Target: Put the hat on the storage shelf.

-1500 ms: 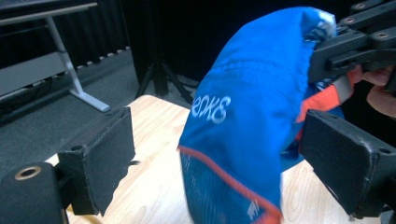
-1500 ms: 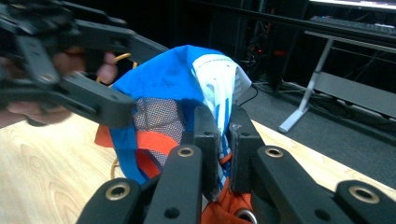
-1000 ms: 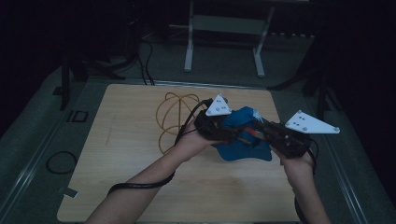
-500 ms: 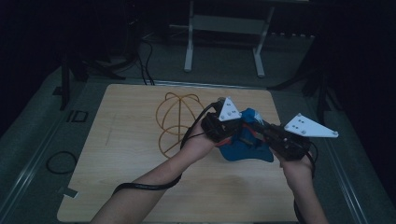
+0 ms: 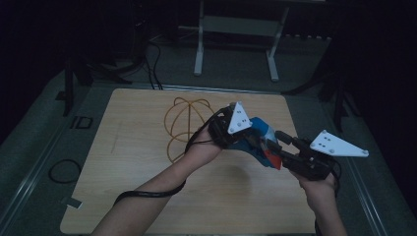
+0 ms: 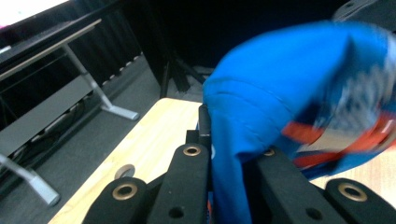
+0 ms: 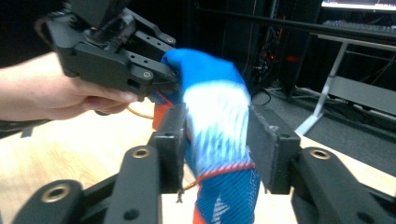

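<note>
The room is dark, with a grey floor [image 5: 44,147] around the light wooden table [image 5: 147,187]. Above the table, the left gripper [image 5: 246,140] pinches the blue cloth [image 5: 263,142] tightly. The right gripper [image 7: 217,140], its jaws just opened, loosely surrounds the cloth.

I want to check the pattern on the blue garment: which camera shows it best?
The right gripper view: the blue garment hangs close up, showing white fading and a red stripe. The left gripper view shows it blurred; the high view shows it small and dim between the hands.
</note>
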Tool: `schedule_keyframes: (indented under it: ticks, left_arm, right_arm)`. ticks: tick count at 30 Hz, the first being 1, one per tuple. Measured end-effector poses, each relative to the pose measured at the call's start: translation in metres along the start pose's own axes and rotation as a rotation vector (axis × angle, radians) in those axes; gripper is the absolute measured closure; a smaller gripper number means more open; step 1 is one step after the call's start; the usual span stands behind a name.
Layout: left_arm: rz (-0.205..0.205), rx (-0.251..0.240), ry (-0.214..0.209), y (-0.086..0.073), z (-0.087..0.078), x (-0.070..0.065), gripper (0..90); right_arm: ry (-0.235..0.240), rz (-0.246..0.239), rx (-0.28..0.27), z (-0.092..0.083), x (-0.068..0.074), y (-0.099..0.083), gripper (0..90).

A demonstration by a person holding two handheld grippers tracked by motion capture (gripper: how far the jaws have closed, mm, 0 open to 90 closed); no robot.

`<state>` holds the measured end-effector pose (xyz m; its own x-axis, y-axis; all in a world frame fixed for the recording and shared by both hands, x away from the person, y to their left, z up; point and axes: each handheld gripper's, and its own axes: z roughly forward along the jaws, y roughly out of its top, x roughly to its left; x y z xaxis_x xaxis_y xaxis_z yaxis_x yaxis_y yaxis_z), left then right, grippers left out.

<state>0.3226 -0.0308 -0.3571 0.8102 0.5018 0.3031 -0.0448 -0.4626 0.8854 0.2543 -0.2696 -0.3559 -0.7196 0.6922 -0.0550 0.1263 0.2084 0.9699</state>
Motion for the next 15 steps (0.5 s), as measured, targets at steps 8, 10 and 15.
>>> schedule_keyframes:
  ticks: [8, 10, 15]
  left_arm:
    - [0.11, -0.104, -0.058, -0.002, -0.015, 0.007, 89.4]
    - [0.132, -0.127, -0.06, -0.003, -0.02, 0.011, 89.3]
    - [0.13, -0.198, -0.155, -0.009, -0.03, 0.021, 89.3]
  right_arm:
    - [0.002, 0.0, -0.043, -0.02, -0.006, 0.0, 47.2]
    - [0.018, -0.006, -0.038, -0.023, -0.008, -0.001, 47.2]
    - [0.032, -0.035, -0.022, -0.025, -0.009, -0.002, 51.9]
